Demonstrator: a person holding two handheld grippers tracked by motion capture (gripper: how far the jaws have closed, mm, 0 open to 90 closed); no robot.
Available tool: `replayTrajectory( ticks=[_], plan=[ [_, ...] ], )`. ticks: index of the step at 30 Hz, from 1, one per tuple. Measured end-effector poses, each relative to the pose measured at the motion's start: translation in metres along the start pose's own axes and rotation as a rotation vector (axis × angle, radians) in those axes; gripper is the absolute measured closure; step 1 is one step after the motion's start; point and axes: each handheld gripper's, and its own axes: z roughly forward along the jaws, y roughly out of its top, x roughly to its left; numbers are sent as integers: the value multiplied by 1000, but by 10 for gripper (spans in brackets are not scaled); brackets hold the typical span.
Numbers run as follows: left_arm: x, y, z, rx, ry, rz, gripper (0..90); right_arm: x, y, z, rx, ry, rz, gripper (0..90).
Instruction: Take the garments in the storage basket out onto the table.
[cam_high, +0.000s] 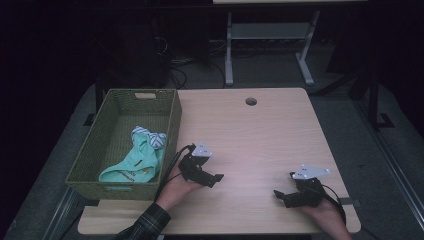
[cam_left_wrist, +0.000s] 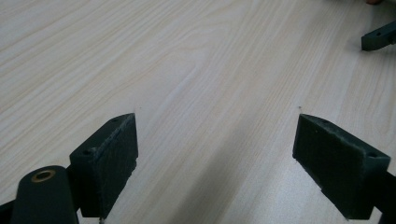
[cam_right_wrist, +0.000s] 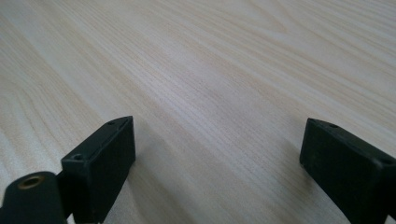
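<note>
Both grippers rest low over the bare table (cam_high: 260, 135), jaws spread wide with nothing between them: the left gripper (cam_left_wrist: 215, 154) and the right gripper (cam_right_wrist: 217, 158) each look along plain wood. The nearest things, a mint-green garment (cam_high: 134, 161) and a striped cloth (cam_high: 149, 136), lie inside the woven basket (cam_high: 172, 107), off to the outer side of the left gripper's fingers (cam_high: 216, 178). To do the next step well, that gripper would likely turn toward the basket, rise over its rim, and pinch a raised fold.
</note>
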Motion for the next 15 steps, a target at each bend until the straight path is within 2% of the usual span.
replayTrajectory(
  ticks=[15],
  plan=[
    [1,7,-8,-7,0,-8,136,0,0,0,-1,0,0,100]
  ],
)
